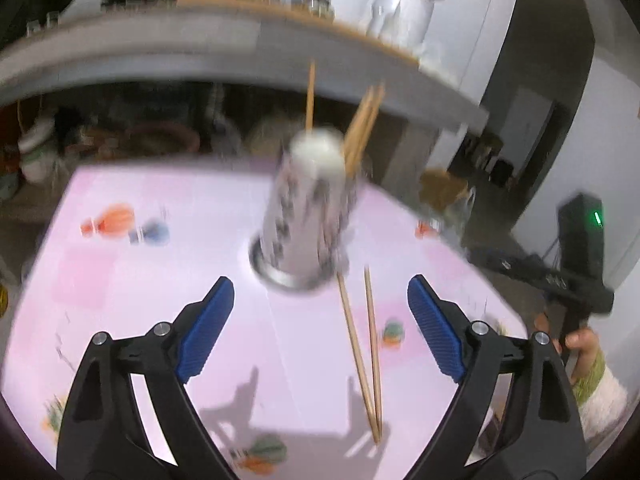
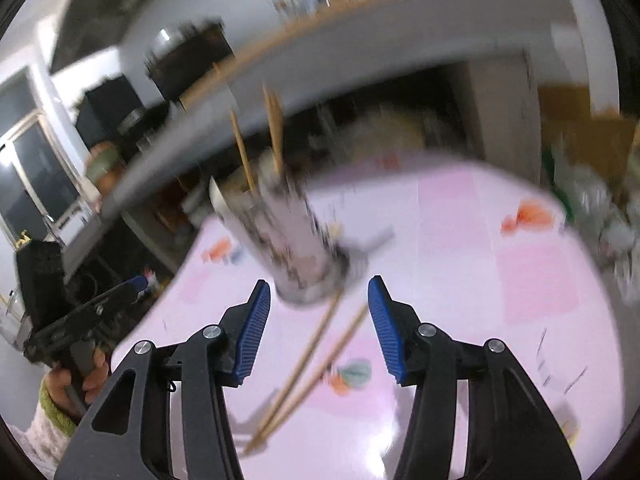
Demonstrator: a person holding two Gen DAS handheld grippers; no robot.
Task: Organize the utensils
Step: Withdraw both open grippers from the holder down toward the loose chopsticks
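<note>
On the far left of the pink tablecloth (image 1: 120,280), well to the left of the holder (image 1: 308,216), lies a printed orange and blue figure. The left gripper (image 1: 320,320) hangs over the cloth on the near side of the holder, its blue pads (image 1: 206,326) spread wide with nothing between them but bare cloth; neither pad touches the holder. The holder itself is a tall white cylinder with a dark pattern and a metal base, standing on the cloth and blurred in both views. Out of its top rise several chopsticks (image 1: 362,128): one alone on the left side of the rim, a small bundle leaning off to the right.

Just right of the holder's base, two loose chopsticks (image 1: 366,354) lie flat on the cloth. They run from the base toward the camera and draw together at their near ends. In the left wrist view they lie closer to the right pad than to the left one.

In the right wrist view the right gripper (image 2: 319,328) points at the holder's base, jaws partly apart and holding nothing. The two loose chopsticks (image 2: 308,372) pass under the gap between its pads, untouched. Farthest right of the holder in the left wrist view, a hand (image 1: 580,344) in a fuzzy sleeve grips the right gripper's handle.
</note>
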